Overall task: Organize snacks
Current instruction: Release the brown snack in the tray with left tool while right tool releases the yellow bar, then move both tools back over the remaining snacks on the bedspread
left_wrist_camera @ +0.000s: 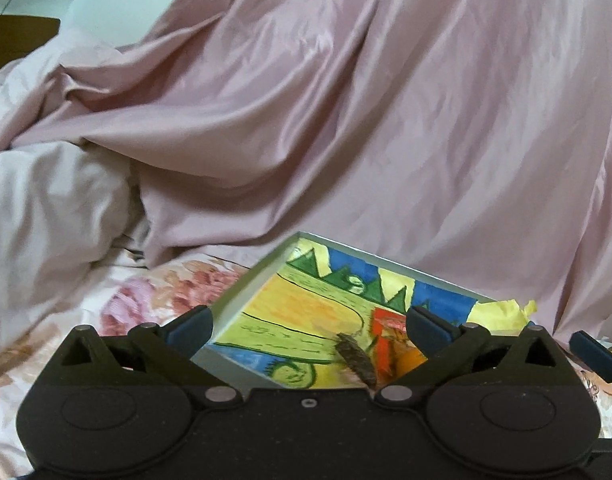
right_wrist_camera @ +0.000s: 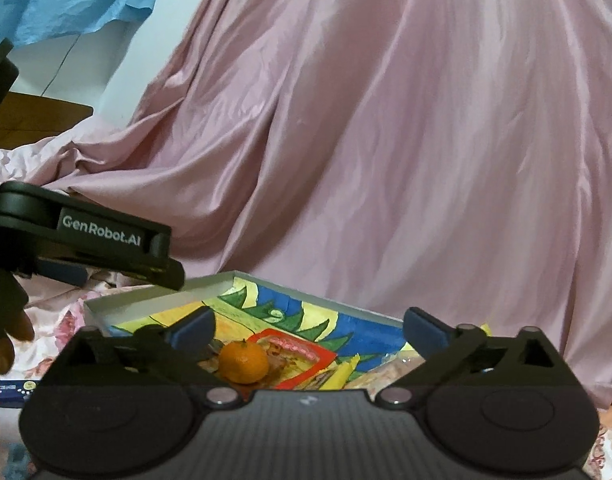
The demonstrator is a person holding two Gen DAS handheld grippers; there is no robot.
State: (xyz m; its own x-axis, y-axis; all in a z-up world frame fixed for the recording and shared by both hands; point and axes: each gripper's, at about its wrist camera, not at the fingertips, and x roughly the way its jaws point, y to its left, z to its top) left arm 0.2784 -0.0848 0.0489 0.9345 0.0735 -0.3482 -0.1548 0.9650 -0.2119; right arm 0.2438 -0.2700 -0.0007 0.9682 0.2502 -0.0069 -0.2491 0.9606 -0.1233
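Right gripper [right_wrist_camera: 309, 330] and left gripper [left_wrist_camera: 309, 326], nearest, jaws spread wide and empty. Between and beyond them, a shallow painted tray [right_wrist_camera: 153, 294] on the floral bedsheet [left_wrist_camera: 153, 292] holds a mandarin orange [right_wrist_camera: 243, 361], a dark oblong snack [left_wrist_camera: 356, 360] and wrapped items; these appear placed. A blue packet [right_wrist_camera: 13, 394] left of the tray seems still unsorted. Behind, pink satin drape [right_wrist_camera: 386, 140]

Pink drape [right_wrist_camera: 386, 140] walls off the frame's upper half behind the tray [right_wrist_camera: 153, 294]. Tray floor left of the orange [right_wrist_camera: 243, 361] lies free; left tongs [right_wrist_camera: 71, 272] overhang its left rim.
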